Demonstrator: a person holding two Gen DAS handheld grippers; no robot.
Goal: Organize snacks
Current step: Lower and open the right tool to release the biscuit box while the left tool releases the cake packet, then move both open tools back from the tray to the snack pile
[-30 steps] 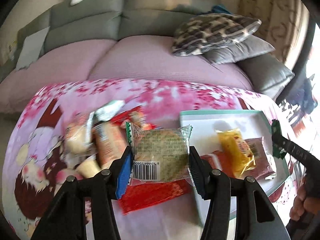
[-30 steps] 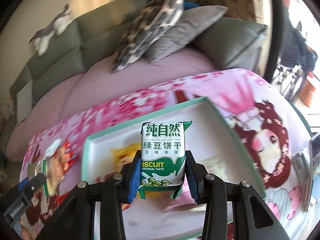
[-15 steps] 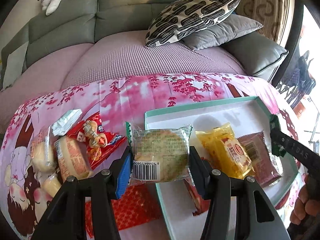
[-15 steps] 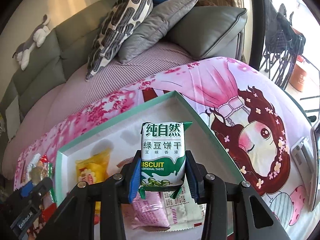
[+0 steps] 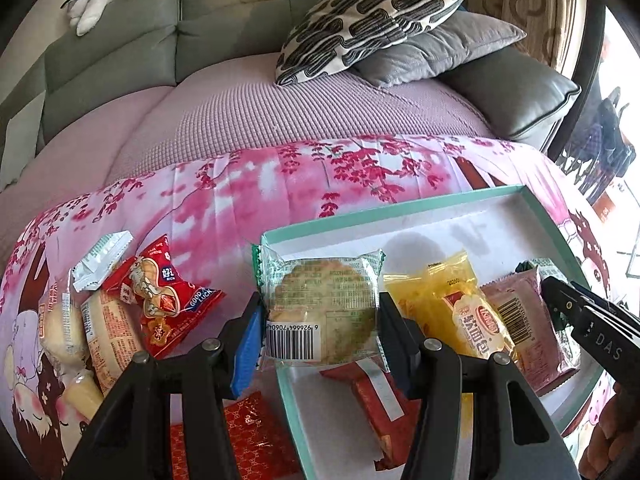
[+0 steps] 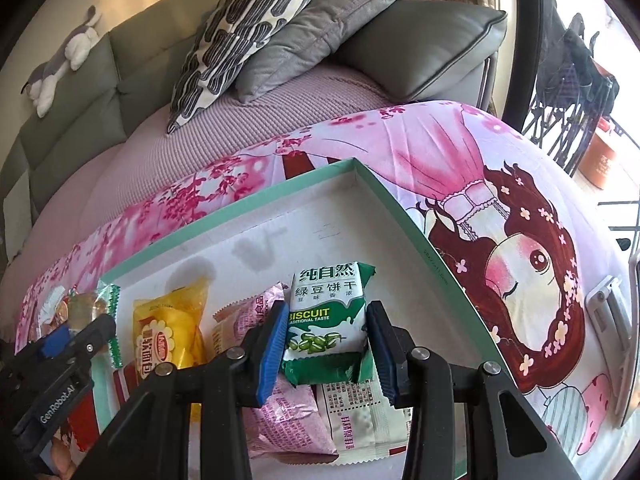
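My left gripper is shut on a clear-wrapped round biscuit pack with a barcode, held over the left rim of a teal-edged white tray. In the tray lie a yellow bread pack, a pink pack and a red pack. My right gripper is shut on a green and white mung-bean biscuit pack, low over the tray, above a pink pack and a white sachet. A yellow pack lies to its left. The left gripper's finger shows at the lower left.
Loose snacks lie left of the tray on the pink printed cloth: a red peanut bag, a white sachet, bread packs and a red patterned pack. A sofa with cushions stands behind. A silver object lies at the right.
My left gripper has carried the round biscuit pack rightward from over the loose snacks to the tray's left rim. My right gripper has sunk with the green pack toward the packs in the tray.
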